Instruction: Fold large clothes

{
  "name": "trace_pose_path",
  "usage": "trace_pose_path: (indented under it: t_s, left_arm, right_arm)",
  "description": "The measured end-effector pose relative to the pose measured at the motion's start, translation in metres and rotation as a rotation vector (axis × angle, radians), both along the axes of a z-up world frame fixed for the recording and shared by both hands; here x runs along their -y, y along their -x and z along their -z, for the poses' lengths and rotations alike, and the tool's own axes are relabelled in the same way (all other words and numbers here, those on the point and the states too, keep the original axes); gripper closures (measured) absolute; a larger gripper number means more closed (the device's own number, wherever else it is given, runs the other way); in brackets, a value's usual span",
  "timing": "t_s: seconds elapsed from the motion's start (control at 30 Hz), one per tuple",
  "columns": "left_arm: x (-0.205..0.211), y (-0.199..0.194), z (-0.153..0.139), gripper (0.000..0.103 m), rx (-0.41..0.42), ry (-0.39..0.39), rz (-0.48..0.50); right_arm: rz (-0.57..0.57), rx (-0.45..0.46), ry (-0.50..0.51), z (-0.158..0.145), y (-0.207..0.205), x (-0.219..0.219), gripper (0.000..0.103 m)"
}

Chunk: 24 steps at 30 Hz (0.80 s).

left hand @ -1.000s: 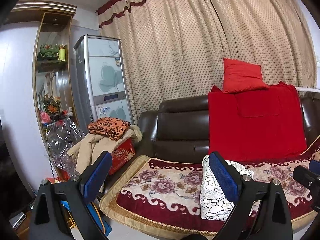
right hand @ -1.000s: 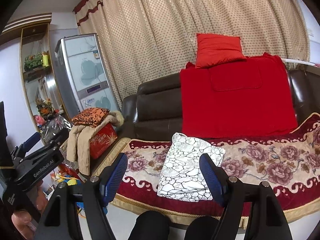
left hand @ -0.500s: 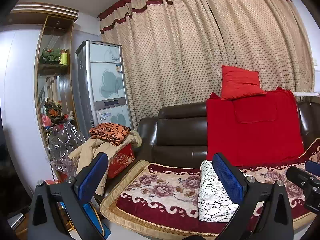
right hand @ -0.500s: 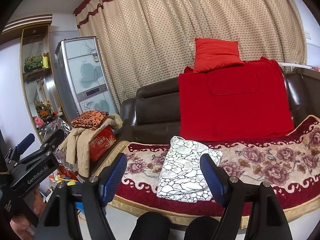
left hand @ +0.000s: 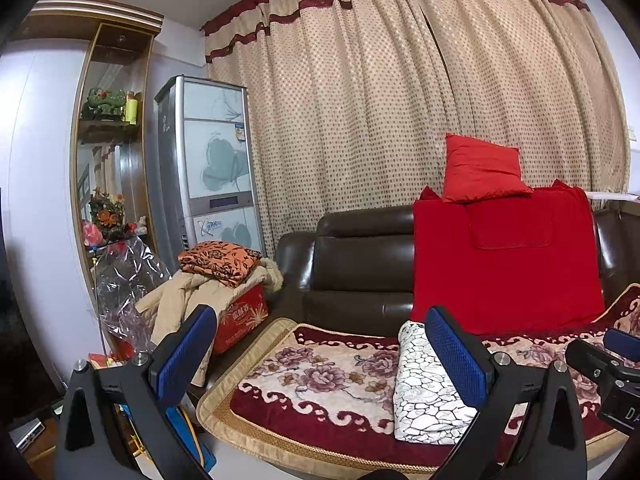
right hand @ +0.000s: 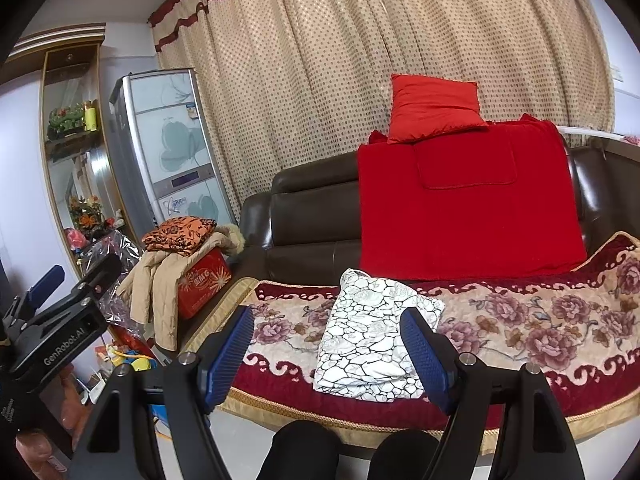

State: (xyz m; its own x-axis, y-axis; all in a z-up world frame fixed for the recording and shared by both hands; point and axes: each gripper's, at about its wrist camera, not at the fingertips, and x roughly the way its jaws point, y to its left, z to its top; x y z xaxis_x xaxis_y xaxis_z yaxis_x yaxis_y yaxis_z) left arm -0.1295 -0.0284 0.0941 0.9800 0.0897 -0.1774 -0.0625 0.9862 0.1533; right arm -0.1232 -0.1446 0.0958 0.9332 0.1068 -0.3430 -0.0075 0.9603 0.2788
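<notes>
A: White, black-veined fabric: from the left wrist, the folded garment [left hand: 428, 392] lies on the floral sofa cover [left hand: 320, 376] at five o'clock. The left gripper [left hand: 320, 354] has its jaws wide apart, empty.

B: From the right wrist, that garment sits dead centre, below the red blanket [right hand: 468, 204]. The right gripper [right hand: 328, 356] has its jaws apart too, short of the cloth.
</notes>
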Motion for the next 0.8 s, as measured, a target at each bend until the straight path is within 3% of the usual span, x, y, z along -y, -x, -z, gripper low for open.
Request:
trace_pose_path:
  t_s: [0.8]
  left_arm:
    - [-0.0040,0.0026,0.0041,0.000,-0.009,-0.012,0.013]
  right_arm:
    - [-0.004,0.006,0.016,-0.0001,0.0025,-0.0097,0.024]
